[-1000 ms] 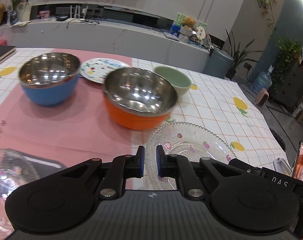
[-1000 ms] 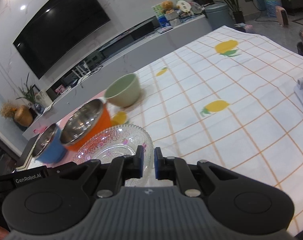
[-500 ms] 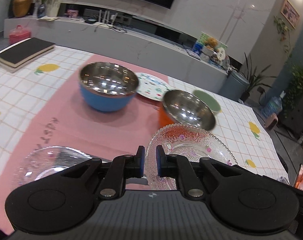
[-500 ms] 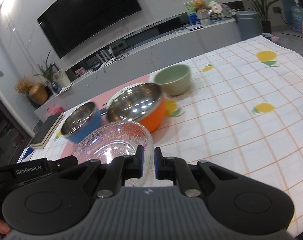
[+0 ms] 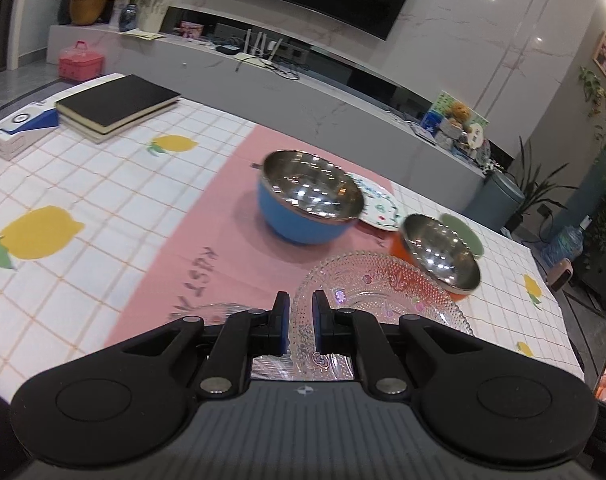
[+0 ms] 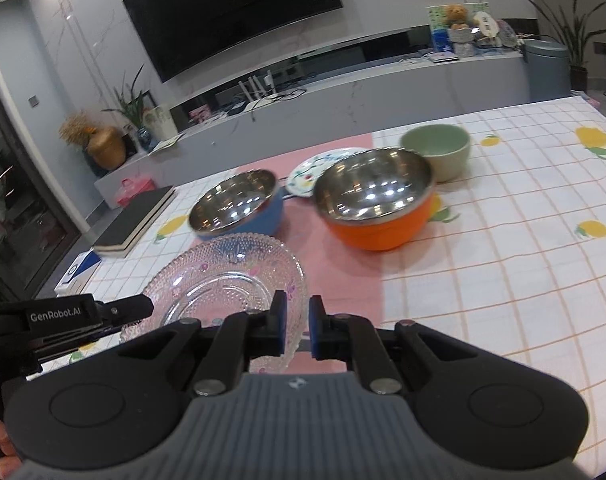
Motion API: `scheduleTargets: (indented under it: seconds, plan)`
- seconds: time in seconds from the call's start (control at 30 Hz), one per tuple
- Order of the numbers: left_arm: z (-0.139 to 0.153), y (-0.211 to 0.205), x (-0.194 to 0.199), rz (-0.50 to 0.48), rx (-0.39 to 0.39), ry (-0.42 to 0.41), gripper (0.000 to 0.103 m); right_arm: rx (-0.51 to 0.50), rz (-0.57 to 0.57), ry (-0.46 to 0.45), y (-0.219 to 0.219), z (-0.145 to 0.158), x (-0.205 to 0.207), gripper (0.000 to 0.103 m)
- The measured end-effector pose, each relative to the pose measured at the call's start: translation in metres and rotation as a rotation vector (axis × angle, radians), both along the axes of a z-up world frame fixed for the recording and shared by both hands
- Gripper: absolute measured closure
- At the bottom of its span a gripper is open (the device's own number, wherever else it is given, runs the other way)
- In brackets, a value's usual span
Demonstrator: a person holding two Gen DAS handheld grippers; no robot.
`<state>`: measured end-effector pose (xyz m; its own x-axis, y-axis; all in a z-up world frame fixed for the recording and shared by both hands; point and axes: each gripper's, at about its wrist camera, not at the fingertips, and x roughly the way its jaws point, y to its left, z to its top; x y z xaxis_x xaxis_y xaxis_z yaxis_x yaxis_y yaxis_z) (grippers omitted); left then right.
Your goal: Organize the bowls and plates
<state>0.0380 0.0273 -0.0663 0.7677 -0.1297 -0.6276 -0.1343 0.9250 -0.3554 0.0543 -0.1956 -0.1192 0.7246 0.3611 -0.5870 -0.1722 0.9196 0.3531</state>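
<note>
A living room with a wall-mounted television and a long pale counter lies behind the table (image 5: 103,184), which wears a white checked cloth printed with lemons and a pink mat (image 5: 207,240) across its middle. We hold a clear glass plate (image 6: 227,280) between our two claws. Our left claw (image 5: 301,326) is nearly shut, its blue pads pinching the plate's near rim. Our right claw (image 6: 294,330) is likewise almost closed, clamped on the plate's right edge, so the plate reaches out ahead and to the left of it. Beyond the plate, the blue bowl (image 6: 239,210) and the orange bowl (image 6: 377,204) stand on the mat, both steel-lined. A patterned plate (image 6: 323,166) lies behind them, and a green bowl (image 6: 439,152) stands just past the orange one. Under our left claw a second glass dish (image 5: 217,310) peeks out on the mat.
</note>
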Motion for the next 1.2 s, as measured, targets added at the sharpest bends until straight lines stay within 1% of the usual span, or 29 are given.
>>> scheduleTargets:
  seconds: [0.27, 0.6, 0.77, 1.1, 1.2]
  plan:
    - [-0.010, 0.027, -0.007, 0.045, -0.005, 0.040, 0.091, -0.025, 0.049, 0.047, 0.031, -0.011, 0.001, 0.094]
    - [-0.026, 0.047, -0.008, 0.080, 0.016, 0.104, 0.091, -0.081, 0.110, 0.116, 0.059, -0.033, 0.005, 0.094]
    - [-0.032, 0.056, -0.011, 0.101, 0.017, 0.130, 0.091, -0.106, 0.138, 0.131, 0.071, -0.041, 0.005, 0.095]
    - [-0.046, 0.058, -0.009, 0.100, 0.036, 0.165, 0.091, -0.156, 0.144, 0.145, 0.081, -0.049, 0.010, 0.097]
    - [-0.050, 0.059, -0.008, 0.099, 0.038, 0.170, 0.090, -0.170, 0.148, 0.137, 0.083, -0.050, 0.010, 0.098]
